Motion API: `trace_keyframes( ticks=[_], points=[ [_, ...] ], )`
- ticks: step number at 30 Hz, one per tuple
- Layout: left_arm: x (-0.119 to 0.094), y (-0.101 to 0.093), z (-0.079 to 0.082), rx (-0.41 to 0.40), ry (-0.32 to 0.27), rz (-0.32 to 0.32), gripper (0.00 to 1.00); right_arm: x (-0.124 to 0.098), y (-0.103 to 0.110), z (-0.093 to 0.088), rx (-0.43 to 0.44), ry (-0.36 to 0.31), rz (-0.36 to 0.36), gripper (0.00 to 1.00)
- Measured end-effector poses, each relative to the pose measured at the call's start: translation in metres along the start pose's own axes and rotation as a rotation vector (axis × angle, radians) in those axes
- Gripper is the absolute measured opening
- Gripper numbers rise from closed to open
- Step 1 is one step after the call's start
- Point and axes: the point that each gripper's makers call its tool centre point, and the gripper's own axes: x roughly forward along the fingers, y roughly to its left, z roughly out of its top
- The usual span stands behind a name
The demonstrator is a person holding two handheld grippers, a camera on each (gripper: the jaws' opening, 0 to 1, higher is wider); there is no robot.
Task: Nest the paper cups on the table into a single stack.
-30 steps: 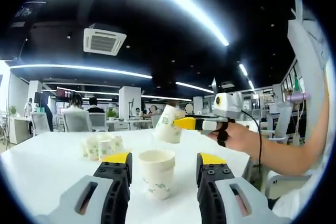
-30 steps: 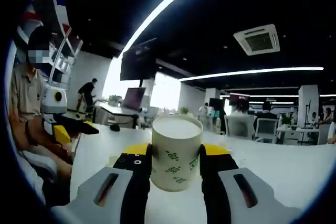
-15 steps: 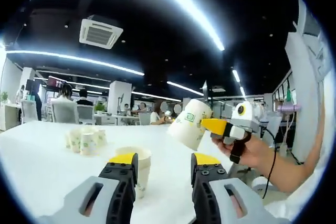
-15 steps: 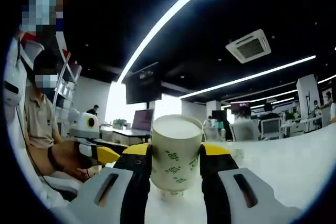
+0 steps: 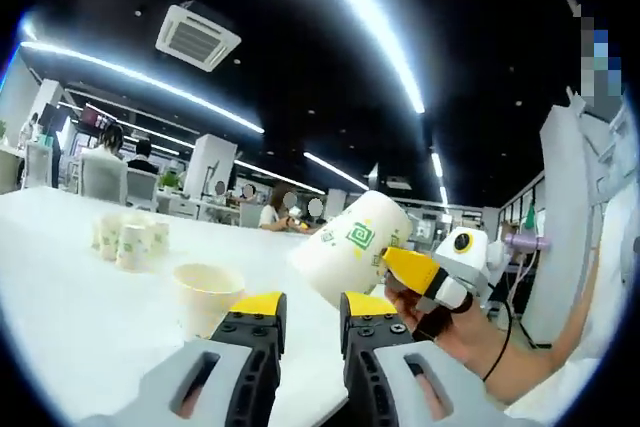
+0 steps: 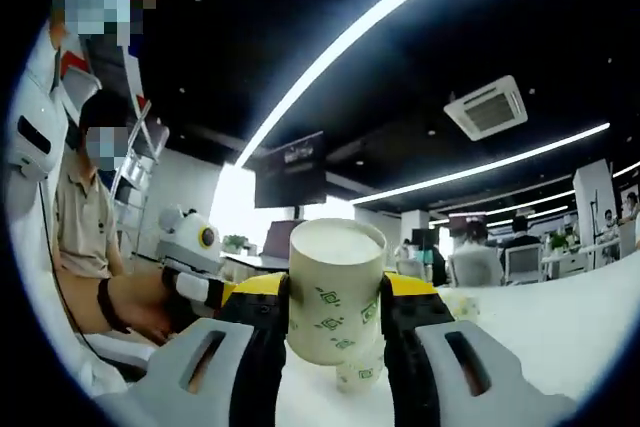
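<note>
Left gripper (image 5: 305,309): grey moulded bodies, black ribbed jaws with screws, yellow tips. Right gripper (image 6: 335,292) matches: grey bodies with oval slots, black jaws, yellow tips.

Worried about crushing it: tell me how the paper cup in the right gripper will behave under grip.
The paper cup is thin-walled and open-topped, so it probably dents if the right gripper squeezes harder. It looks empty, so likely very light. It tapers, so it could slip from the jaws, which clamp its sides.
</note>
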Motion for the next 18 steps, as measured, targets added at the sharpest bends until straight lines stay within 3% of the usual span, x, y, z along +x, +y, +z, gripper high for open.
trace_keyframes(
  ticks=[5, 18],
  points=[
    [0.0012, -0.0024, -0.0017, -0.031, 0.0, -0.019, 0.18, 0.0003, 0.0005, -0.0007, 0.025, -0.011, 0.003, 0.38],
    [-0.0033, 0.0042, -0.0008, -0.024, 0.002, -0.005, 0.1, 0.0031, 0.0062, -0.0081, -0.012, 0.026, 0.01, 0.38]
  ],
)
